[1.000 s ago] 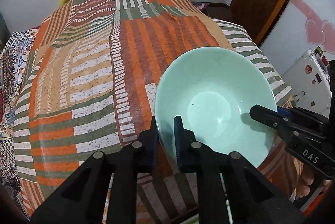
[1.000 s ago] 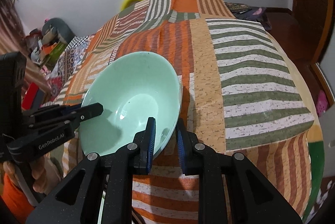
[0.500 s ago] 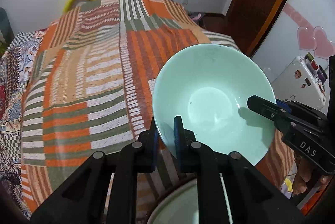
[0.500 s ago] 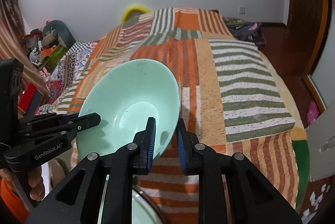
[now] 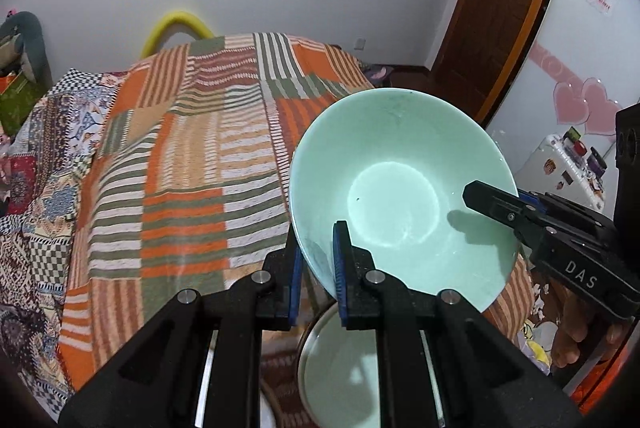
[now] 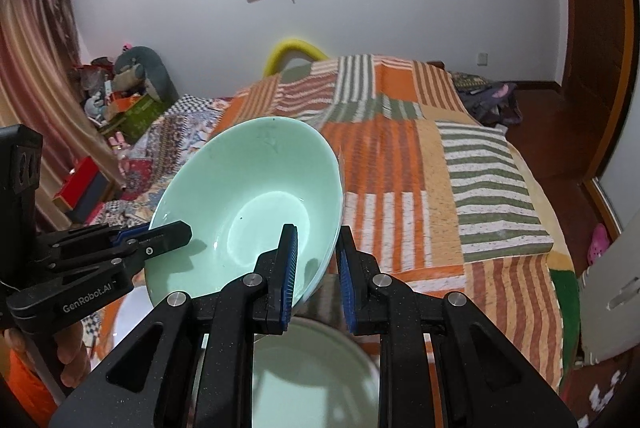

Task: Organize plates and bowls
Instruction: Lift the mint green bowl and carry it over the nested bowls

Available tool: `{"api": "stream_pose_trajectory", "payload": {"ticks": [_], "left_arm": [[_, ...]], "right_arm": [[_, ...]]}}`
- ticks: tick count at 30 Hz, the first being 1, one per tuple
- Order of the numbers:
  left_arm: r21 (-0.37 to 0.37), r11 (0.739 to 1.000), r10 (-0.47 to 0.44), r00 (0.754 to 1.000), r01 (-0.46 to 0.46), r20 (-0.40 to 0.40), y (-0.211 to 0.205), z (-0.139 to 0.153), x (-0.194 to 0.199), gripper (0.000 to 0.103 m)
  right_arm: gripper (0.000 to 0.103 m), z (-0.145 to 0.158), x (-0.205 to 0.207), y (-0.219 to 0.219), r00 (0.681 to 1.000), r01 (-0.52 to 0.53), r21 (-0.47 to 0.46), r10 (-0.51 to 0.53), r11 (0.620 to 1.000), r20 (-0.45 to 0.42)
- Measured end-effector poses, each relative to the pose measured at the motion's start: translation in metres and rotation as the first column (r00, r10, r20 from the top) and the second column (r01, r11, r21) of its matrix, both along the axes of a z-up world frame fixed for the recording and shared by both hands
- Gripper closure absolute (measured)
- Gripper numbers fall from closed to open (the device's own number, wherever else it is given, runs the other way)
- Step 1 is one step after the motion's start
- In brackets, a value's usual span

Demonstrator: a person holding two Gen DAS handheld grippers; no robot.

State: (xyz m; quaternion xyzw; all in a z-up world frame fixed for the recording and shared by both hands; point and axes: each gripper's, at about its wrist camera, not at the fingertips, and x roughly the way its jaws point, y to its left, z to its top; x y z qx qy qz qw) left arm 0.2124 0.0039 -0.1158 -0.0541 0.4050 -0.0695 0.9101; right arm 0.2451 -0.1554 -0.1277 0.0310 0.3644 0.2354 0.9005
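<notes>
A mint-green bowl hangs tilted in the air above the bed, gripped from two sides. My left gripper is shut on its near-left rim, one blue pad inside the bowl and one outside. On the opposite rim my right gripper is shut in the same way. Each gripper also shows in the other's view, the right gripper at the right and the left gripper at the left. Below the held bowl sits a second pale green bowl, partly hidden by the fingers.
A bed with an orange, green and white striped patchwork blanket fills the ground ahead. A white dish edge shows lower left. A wooden door and a white fridge stand to the right, and boxes and toys lie left.
Both grippers have risen with the bowl still held between them. The second pale green bowl has come into view underneath, and more wall and the screen show above.
</notes>
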Motion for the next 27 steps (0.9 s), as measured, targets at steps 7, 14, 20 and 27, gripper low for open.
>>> {"api": "stream_pose_trajectory", "payload": {"ticks": [7, 14, 20, 27], "left_arm": [[-0.012, 0.999, 0.036, 0.999, -0.035, 0.041, 0.024, 0.018, -0.043, 0.090], [-0.026, 0.997, 0.072, 0.996, -0.071, 0.060, 0.050, 0.023, -0.079, 0.090], [-0.032, 0.994, 0.108, 0.992, -0.106, 0.066, 0.074, 0.020, -0.108, 0.090], [-0.032, 0.988, 0.153, 0.988, -0.152, 0.034, 0.099, 0.006, -0.131, 0.090]], "right_arm": [[0.085, 0.009, -0.024, 0.023, 0.999, -0.041, 0.017, 0.041, 0.999, 0.023], [0.085, 0.010, -0.047, 0.042, 0.996, -0.083, 0.023, 0.082, 0.996, 0.037], [0.085, 0.007, -0.063, 0.063, 0.993, -0.116, 0.031, 0.115, 0.993, 0.032], [0.085, -0.009, -0.078, 0.089, 0.988, -0.155, 0.030, 0.155, 0.988, -0.008]]}}
